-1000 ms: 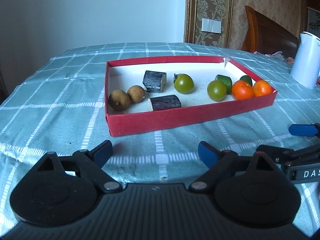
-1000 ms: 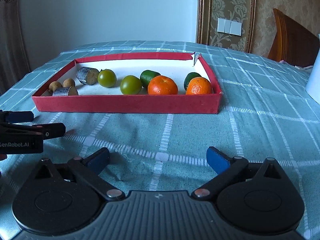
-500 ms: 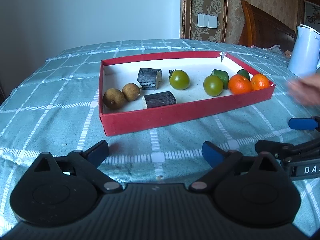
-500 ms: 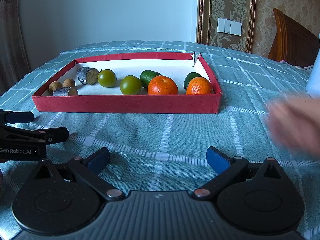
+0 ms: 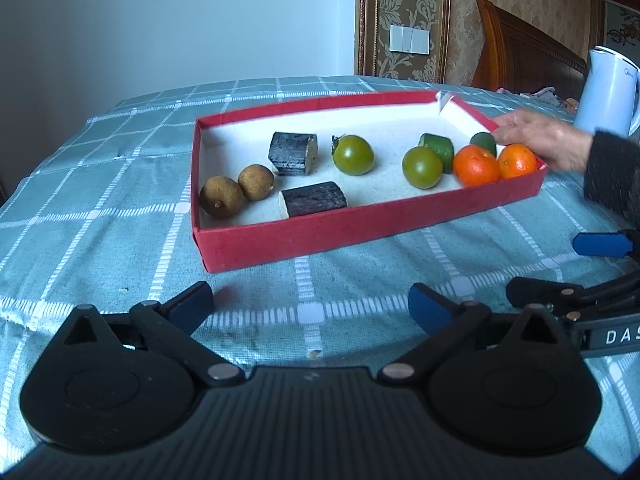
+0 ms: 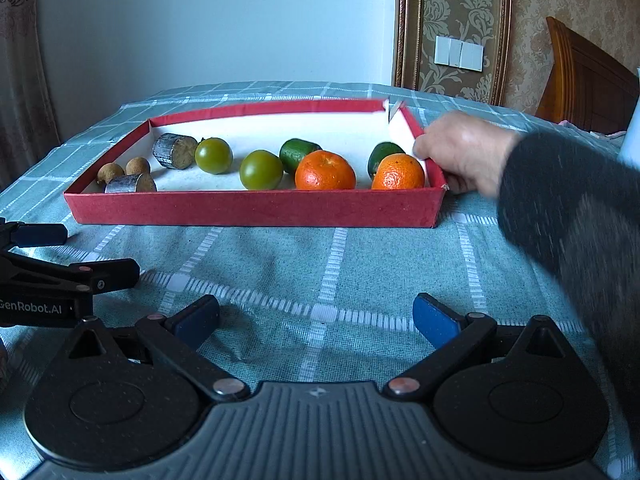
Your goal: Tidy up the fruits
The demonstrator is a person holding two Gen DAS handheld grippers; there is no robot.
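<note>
Ahead, at twelve o'clock, the red tray (image 6: 256, 208) sits on the checked tablecloth (image 6: 320, 264), a bare hand (image 6: 460, 156) gripping its three-o'clock rim. "GenRobot.AI" marks the left gripper (image 5: 310, 300), jaws opening, empty; the right gripper (image 6: 316, 316) gapes empty. Two oranges (image 6: 325, 170), two green tomatoes (image 6: 261, 169), two limes (image 6: 298, 152), two cane pieces (image 6: 174, 151), two longans (image 6: 110, 172).

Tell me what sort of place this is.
Most likely a room in a home, perhaps a dining room or bedroom. Signs: a teal checked tablecloth on the table, ornate damask wallpaper with a white wall switch, and carved dark wooden furniture behind.
</note>
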